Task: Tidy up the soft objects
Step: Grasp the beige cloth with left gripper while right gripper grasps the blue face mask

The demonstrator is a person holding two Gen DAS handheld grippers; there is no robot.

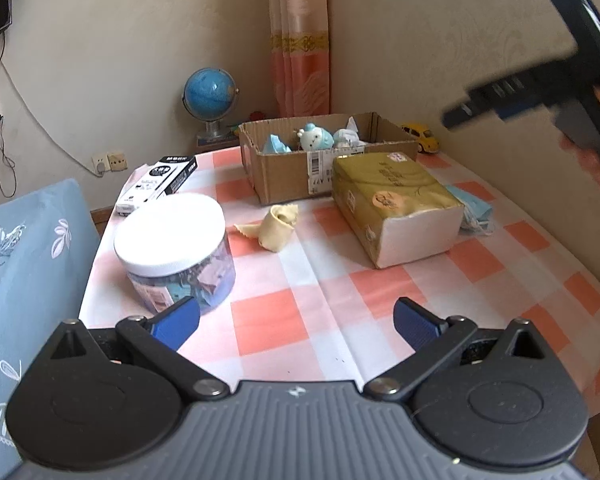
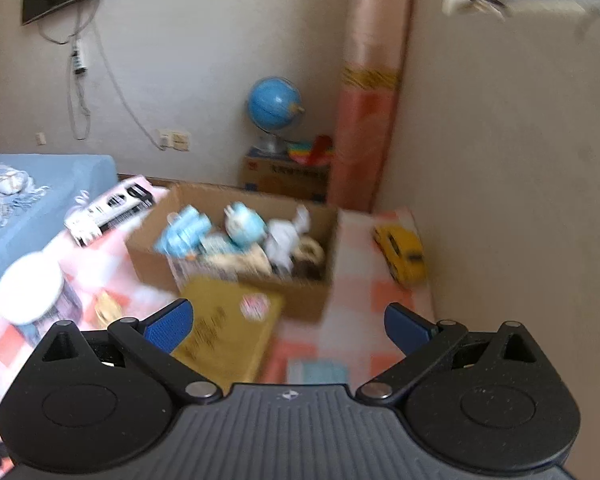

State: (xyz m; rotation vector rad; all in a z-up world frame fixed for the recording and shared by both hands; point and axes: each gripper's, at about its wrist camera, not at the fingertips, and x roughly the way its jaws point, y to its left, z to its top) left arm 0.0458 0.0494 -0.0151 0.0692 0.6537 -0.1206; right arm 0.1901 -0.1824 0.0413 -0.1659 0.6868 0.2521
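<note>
On the checkered tablecloth (image 1: 300, 264), a cardboard box (image 1: 284, 172) already holds soft stuff: a blue plush toy (image 1: 315, 136), blue cloth, crumpled tissue. Guessing it's the collection bin. A yellow cloth (image 1: 274, 226) and a blue face mask (image 1: 476, 210) are outside it, either side of the tissue pack (image 1: 396, 204). Both the left gripper (image 1: 298, 322) and right gripper (image 2: 286, 324) are spread wide, empty. Room's a corner spot with a globe (image 1: 210, 94), bed alongside.
</note>
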